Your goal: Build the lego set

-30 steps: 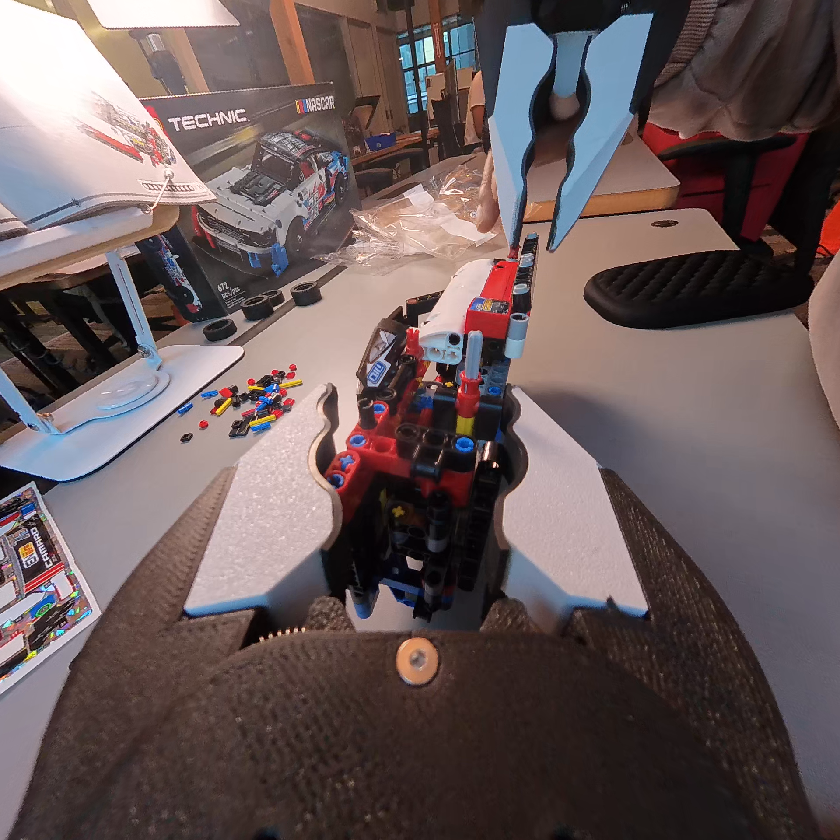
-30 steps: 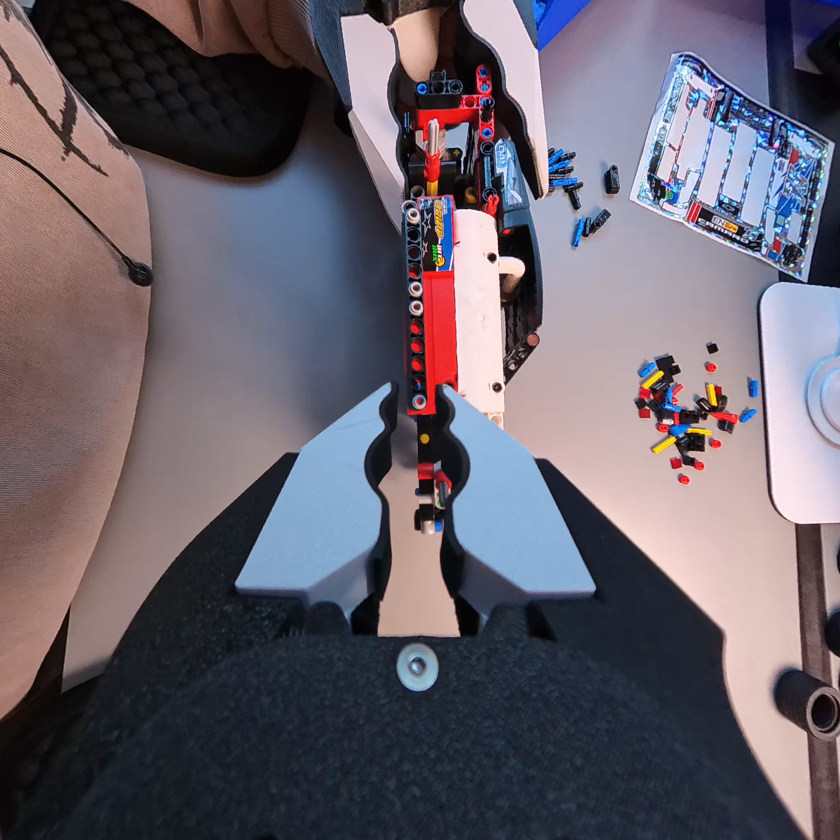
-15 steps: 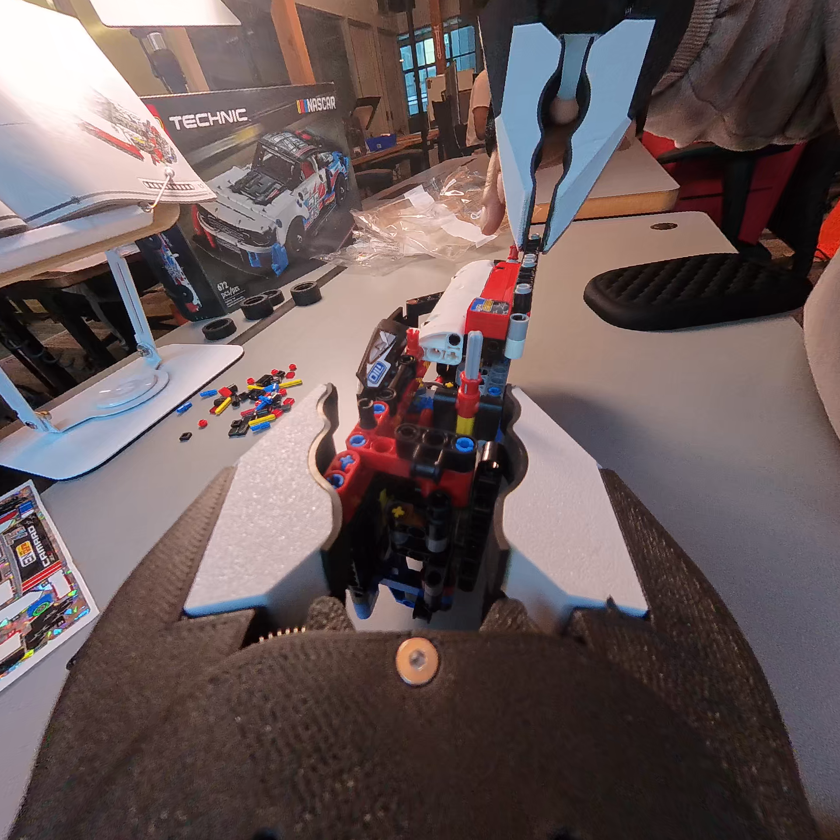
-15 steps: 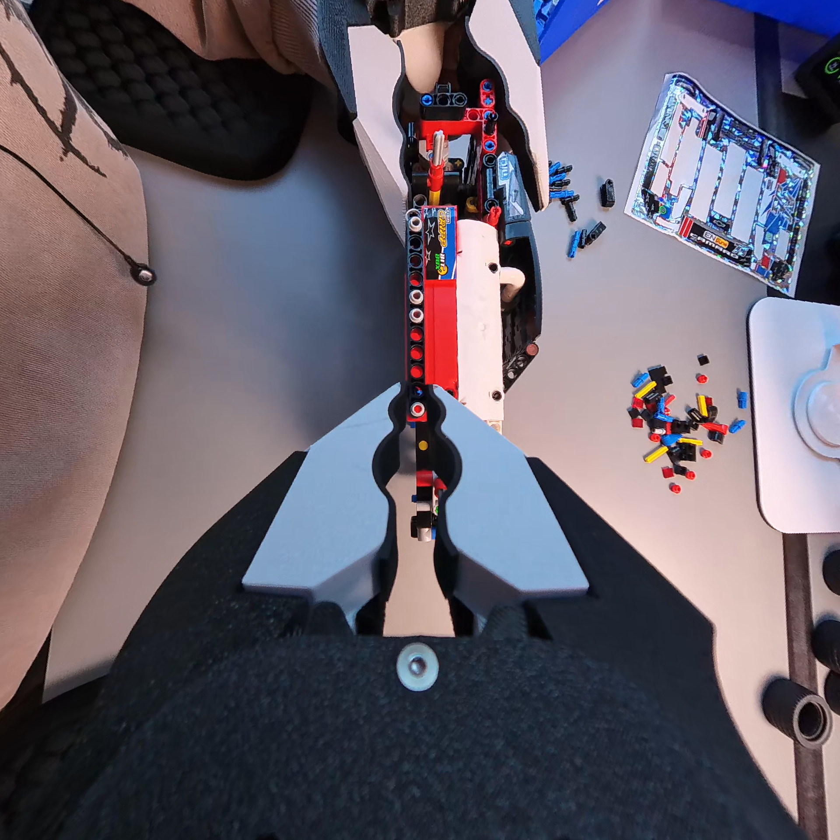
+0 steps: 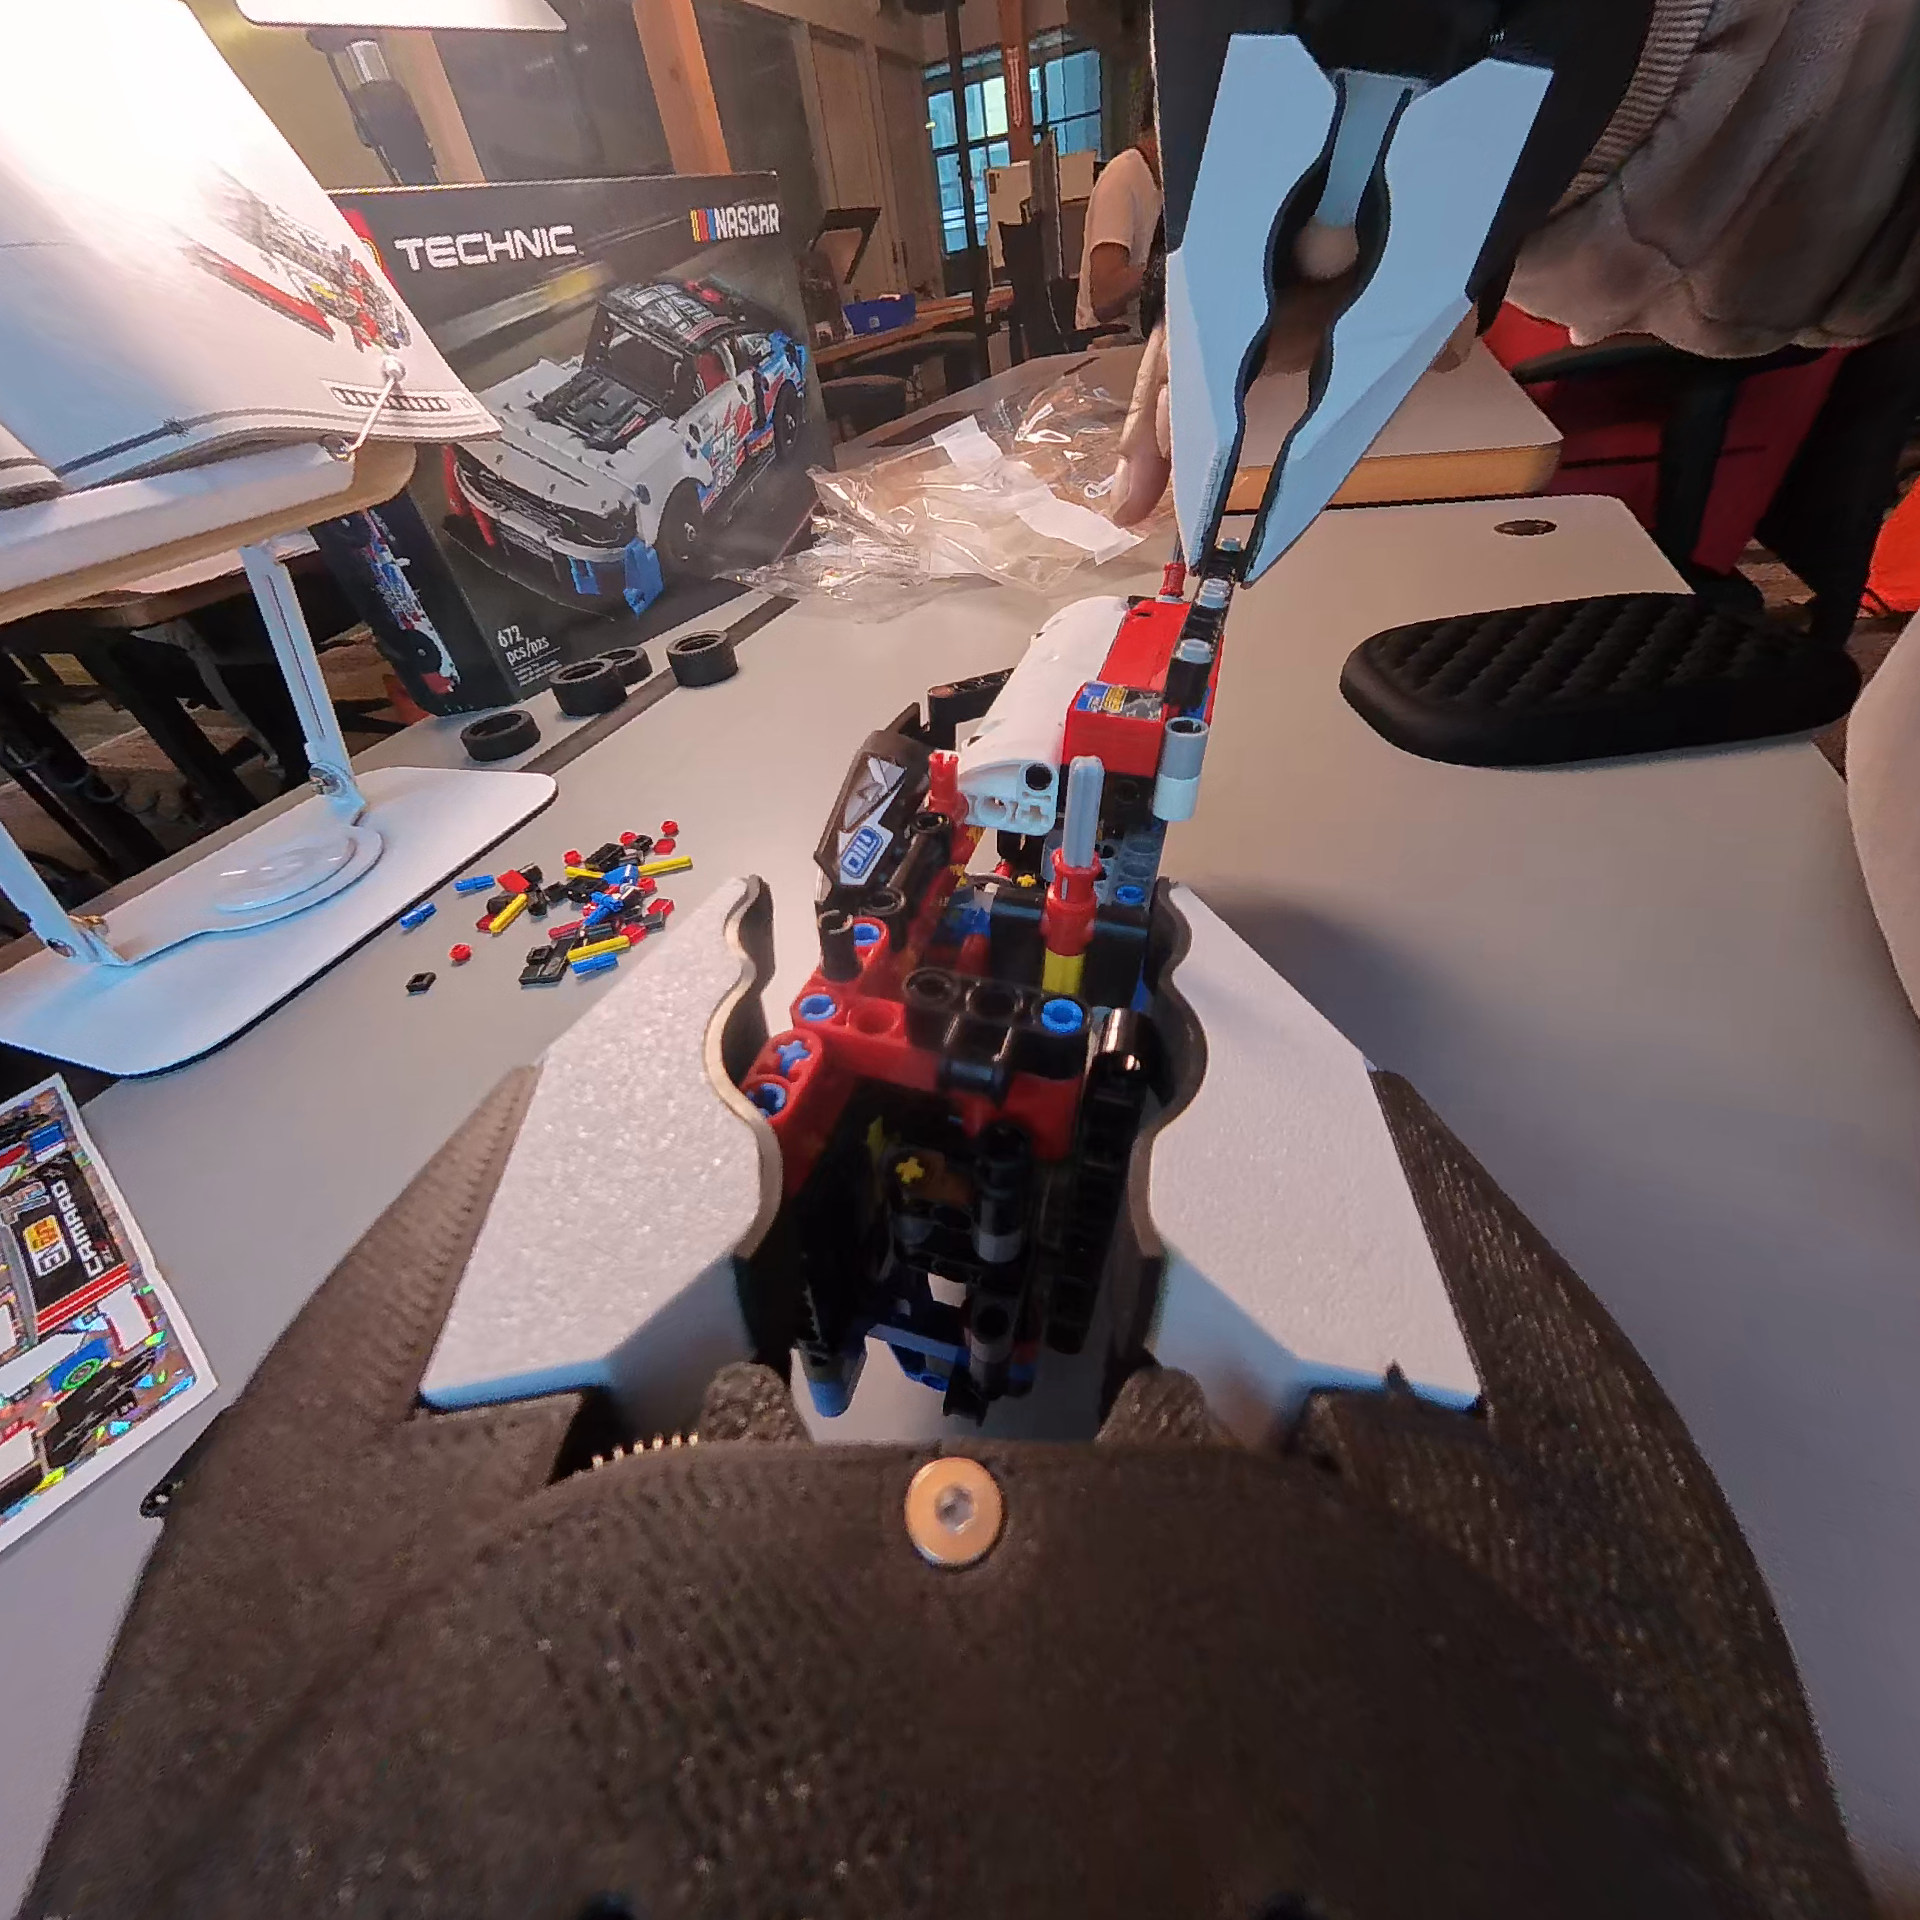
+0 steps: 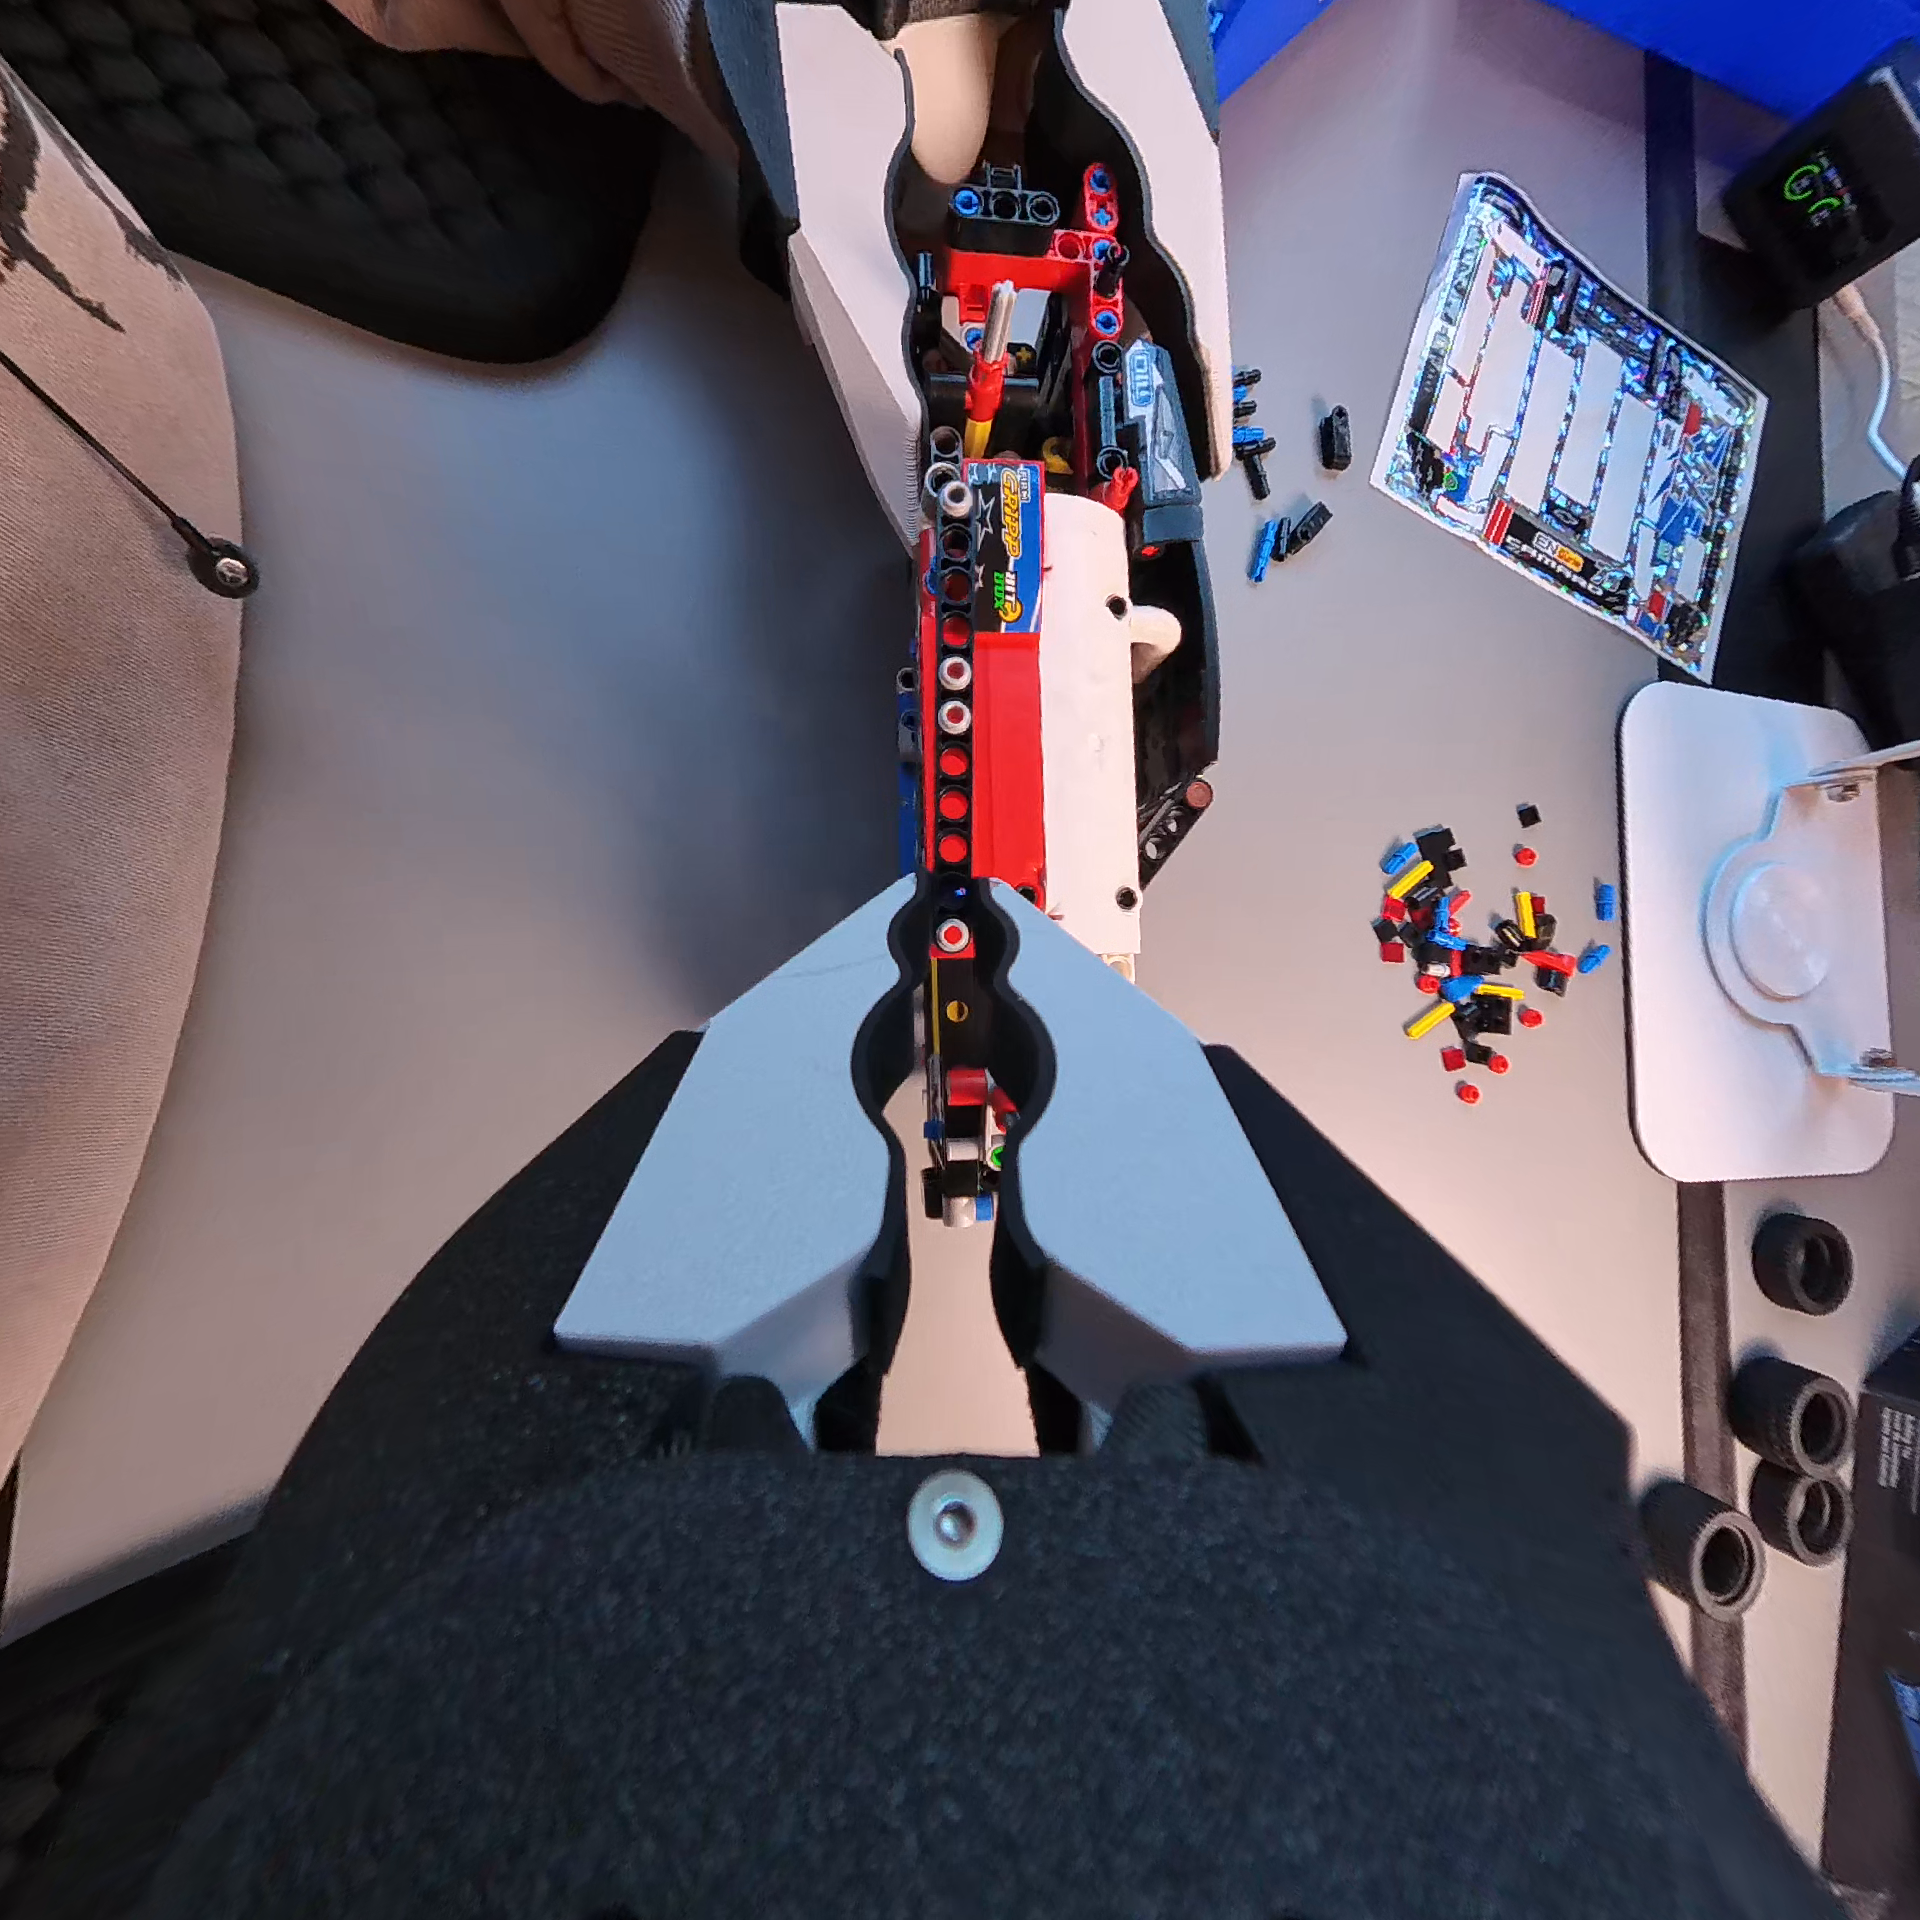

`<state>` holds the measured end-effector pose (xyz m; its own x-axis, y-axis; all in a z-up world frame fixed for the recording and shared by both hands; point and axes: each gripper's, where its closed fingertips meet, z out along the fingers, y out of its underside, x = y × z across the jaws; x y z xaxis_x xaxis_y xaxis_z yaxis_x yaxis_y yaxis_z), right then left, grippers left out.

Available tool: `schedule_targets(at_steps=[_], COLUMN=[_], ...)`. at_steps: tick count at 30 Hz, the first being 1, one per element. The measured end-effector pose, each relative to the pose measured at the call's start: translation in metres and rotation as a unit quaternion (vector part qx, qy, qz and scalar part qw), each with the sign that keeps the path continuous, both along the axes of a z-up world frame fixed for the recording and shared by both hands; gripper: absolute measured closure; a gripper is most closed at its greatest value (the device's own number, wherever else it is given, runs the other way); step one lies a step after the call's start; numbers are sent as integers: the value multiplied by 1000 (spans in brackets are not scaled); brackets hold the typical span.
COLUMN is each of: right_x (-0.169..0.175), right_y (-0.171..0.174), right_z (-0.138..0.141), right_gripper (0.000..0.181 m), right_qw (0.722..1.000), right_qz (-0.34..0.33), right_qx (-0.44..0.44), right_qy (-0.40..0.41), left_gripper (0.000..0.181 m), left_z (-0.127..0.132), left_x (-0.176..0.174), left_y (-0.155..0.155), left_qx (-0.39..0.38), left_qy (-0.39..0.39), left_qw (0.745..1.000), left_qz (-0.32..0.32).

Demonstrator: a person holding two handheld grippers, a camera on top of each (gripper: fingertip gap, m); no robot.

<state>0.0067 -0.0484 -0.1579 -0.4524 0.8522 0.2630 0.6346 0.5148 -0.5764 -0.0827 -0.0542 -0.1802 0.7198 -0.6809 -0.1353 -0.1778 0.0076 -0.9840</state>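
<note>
Your grey table [image 5: 1507, 1091] carries everything here. At its far left edge stands the boxed set's black carton [image 5: 582, 416], leaning behind the white book stand [image 5: 260, 883] that props the open instruction booklet [image 5: 156, 260]. Crumpled clear bags [image 5: 966, 509] lie beyond the model, and a black padded rest [image 5: 1600, 675] sits off to the right.

The partly built car [image 5: 1029, 935] is the task's thing: it lies lengthwise in the middle of the table, red, white and black, running from one gripper to the other. Your left gripper [image 5: 961, 1039] is clamped around its near end, both white fingers pressed against the chassis sides. Your right gripper [image 6: 951, 935] comes down on the far end with its tips nearly together, pinching the black holed beam [image 6: 954, 727] that runs along the car's top edge beside the red panel.

The foil sticker sheet [image 6: 1569, 426] lies flat to the side. Four black tyres [image 6: 1803, 1262] sit along the table's edge by the carton. A loose scatter of small pins and connectors [image 6: 1475, 956], red, blue, yellow and black, lies between the car and the stand's base, with a few blue and black pins [image 6: 1288, 488] nearer the left gripper.
</note>
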Motion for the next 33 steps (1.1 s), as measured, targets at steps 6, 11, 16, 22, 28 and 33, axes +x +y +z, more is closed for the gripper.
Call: schedule_targets(at_steps=[6, 11, 16, 22, 28, 33], right_x=[-1, 0, 0, 0, 0, 0], right_y=[0, 0, -1, -1, -1, -1], right_z=[0, 0, 0, 0, 0, 0], right_gripper=[177, 178, 178, 177, 177, 178], right_qw=[1000, 1000, 1000, 999, 999, 1000], right_qz=[-6, -6, -2, -4, -2, 8], right_qx=[-21, -18, 6, 8, -6, -16], right_qy=[-2, 5, 23, 36, 33, 25], left_gripper=[110, 110, 110, 110, 110, 111], left_z=[0, 0, 0, 0, 0, 1], left_x=[0, 0, 0, 1, 1, 1], left_y=[0, 0, 0, 0, -1, -1], left_qx=[-2, -3, -2, 1, 4, 6], left_qy=[-1, 0, 0, 2, 1, 0], left_qw=[1000, 1000, 1000, 1000, 1000, 1000], left_qz=[1, 3, 3, 2, -1, -3])
